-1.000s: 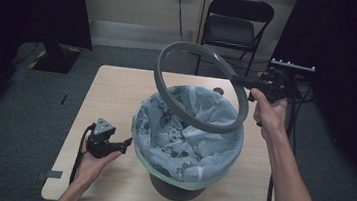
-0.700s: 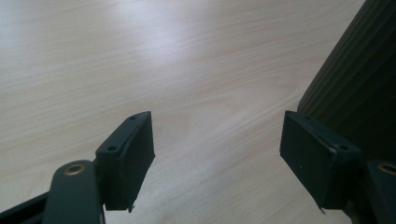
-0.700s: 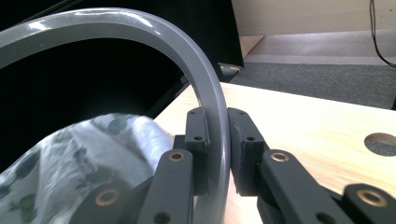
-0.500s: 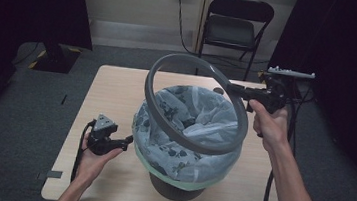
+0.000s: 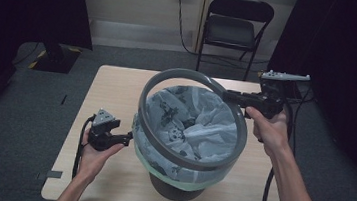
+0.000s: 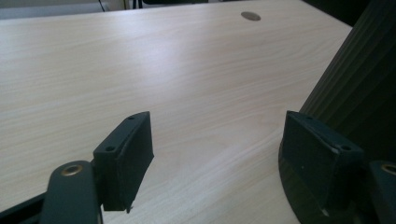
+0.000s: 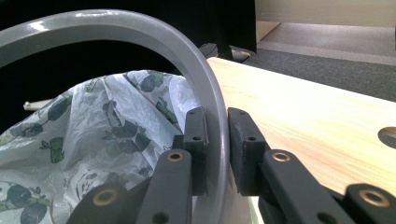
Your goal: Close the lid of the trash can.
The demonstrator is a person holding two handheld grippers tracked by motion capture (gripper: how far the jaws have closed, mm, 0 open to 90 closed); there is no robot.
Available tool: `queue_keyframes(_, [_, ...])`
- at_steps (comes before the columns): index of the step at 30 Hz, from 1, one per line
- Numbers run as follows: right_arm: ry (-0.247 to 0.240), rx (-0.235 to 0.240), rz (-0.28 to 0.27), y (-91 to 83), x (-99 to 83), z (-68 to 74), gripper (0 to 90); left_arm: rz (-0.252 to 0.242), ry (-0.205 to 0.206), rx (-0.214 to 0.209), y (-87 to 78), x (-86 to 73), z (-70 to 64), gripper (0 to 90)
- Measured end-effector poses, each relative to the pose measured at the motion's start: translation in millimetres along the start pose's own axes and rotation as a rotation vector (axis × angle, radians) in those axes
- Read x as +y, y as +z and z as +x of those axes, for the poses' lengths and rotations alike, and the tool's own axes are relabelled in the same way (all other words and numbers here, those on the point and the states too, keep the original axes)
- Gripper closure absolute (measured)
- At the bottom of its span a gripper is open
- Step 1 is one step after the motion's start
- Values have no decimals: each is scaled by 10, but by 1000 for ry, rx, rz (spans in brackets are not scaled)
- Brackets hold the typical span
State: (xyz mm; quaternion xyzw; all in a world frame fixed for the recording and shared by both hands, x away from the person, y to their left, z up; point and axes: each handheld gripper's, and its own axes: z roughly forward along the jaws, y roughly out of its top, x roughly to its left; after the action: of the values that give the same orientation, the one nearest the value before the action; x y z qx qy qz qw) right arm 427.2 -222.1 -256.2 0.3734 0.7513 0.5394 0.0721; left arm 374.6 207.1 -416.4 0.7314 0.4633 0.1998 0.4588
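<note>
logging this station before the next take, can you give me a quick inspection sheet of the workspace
surface: wooden table, bare around the bin
job's things: grey ring held tilted over the bin; patterned liner bag draped over its rim
clutter: nothing seen
grippers: right claw shut on the grey ring; left claw open, low beside the bin
cables: one trails from each claw; wall cord behind
surroundings: folding chair, dark curtains, grey carpet

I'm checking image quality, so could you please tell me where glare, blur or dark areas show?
High view: room edges dark, table evenly lit. Left gripper view: pale sheen on the wood, near jaws soft. Right gripper view: highlight along the grey ring, black background beyond the patterned bag.
</note>
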Motion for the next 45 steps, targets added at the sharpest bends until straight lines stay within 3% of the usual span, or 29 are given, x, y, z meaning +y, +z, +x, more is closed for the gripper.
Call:
queue_keyframes(8, [-25, -9, 4, 30, -31, 17, 751, -36, -1, -13, -70, 59, -33, 258])
queue_keyframes(13, [-30, -17, -16, 7, -59, 1, 603, -62, 16, -46, -184, 159, -97, 276])
queue_keyframes(15, [-35, -11, -35, -8, -80, 2, 580, -73, 7, -83, -225, 217, -132, 296])
queue_keyframes(20, [-32, -10, -75, -17, -112, -16, 533, -120, 14, -98, -307, 376, -194, 339])
queue_keyframes(25, [-54, -6, -113, -48, -108, 13, 561, -188, 10, -73, -483, 590, -178, 412])
queue_keyframes(27, [-72, -6, -129, -61, -112, 30, 590, -231, 11, -83, -585, 678, -180, 418])
queue_keyframes(29, [-83, -4, -147, -75, -122, 49, 607, -274, 9, -63, -691, 756, -184, 425])
queue_keyframes(34, [-99, 15, -169, -128, -146, 88, 612, -347, 6, -90, -920, 882, -200, 425])
queue_keyframes(39, [-125, 41, -168, -159, -178, 130, 627, -397, 22, -158, -1073, 916, -396, 412])
queue_keyframes(42, [-128, 62, -183, -177, -232, 133, 625, -421, 49, -182, -1121, 937, -539, 396])
queue_keyframes(45, [-140, 67, -187, -201, -264, 157, 624, -436, 103, -210, -1157, 964, -680, 386])
